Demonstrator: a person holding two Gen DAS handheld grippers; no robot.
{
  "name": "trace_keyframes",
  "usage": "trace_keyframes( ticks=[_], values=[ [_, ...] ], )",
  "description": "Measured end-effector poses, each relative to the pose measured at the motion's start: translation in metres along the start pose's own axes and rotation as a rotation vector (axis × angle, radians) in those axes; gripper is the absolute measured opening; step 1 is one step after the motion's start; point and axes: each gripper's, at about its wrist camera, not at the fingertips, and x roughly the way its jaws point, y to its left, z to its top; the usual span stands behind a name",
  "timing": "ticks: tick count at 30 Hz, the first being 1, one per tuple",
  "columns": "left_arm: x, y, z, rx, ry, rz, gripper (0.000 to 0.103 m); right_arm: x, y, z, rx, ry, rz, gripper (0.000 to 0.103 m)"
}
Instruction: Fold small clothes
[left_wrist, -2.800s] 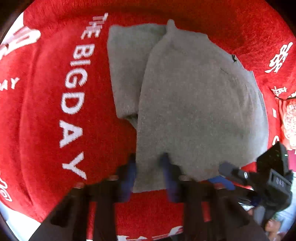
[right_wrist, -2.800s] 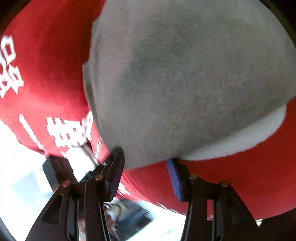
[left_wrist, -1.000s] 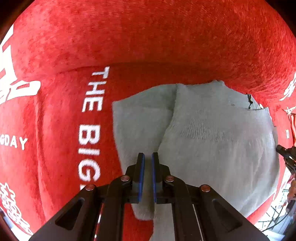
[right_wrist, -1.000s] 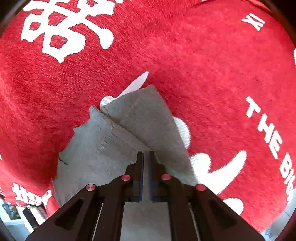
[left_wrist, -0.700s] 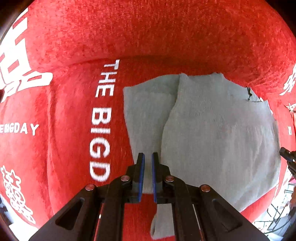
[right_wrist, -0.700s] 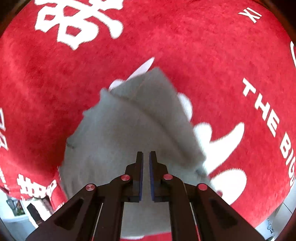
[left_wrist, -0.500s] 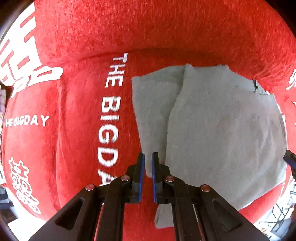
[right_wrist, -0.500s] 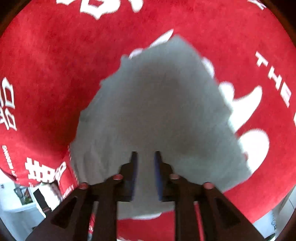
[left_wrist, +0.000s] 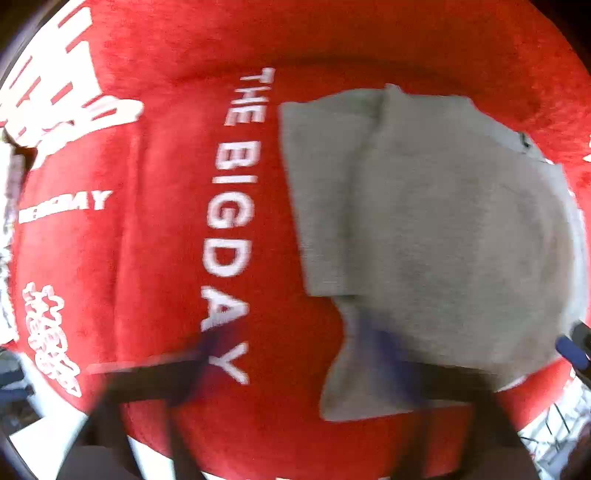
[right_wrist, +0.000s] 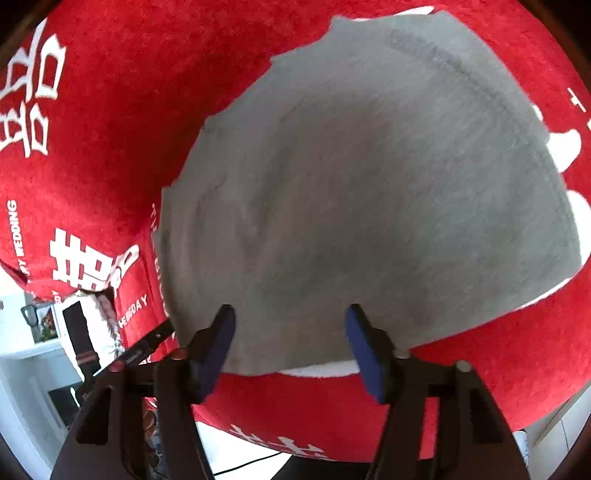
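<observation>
From the left wrist, the left claw is blurred but spread apart, the grey garment lying on the red cloth ahead and rightward, its near corner by the right finger. From the right wrist, the right claw gapes empty, straddling the garment's near hem, cloth stretching away ahead.

left gripper: spread wide, blurred | grey garment: folded, on red cloth
</observation>
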Motion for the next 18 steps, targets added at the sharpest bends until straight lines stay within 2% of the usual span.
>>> trace_keyframes(
  ticks=[1,7,12,18],
  values=[
    [-0.005,0.0,-0.002,0.009,-0.031,0.006,0.103,0.003,0.003,-0.003,-0.006,0.007,0.001,0.067],
    [-0.006,0.003,-0.005,-0.003,-0.038,0.003,0.103,0.017,0.017,-0.011,-0.034,0.038,0.002,0.067],
    [-0.002,0.009,-0.005,-0.04,-0.016,-0.008,0.103,0.024,0.024,-0.021,-0.053,0.068,0.011,0.067],
    [0.008,0.013,-0.005,-0.023,0.019,-0.044,0.103,0.04,0.025,-0.038,-0.007,0.108,0.056,0.067]
  ],
)
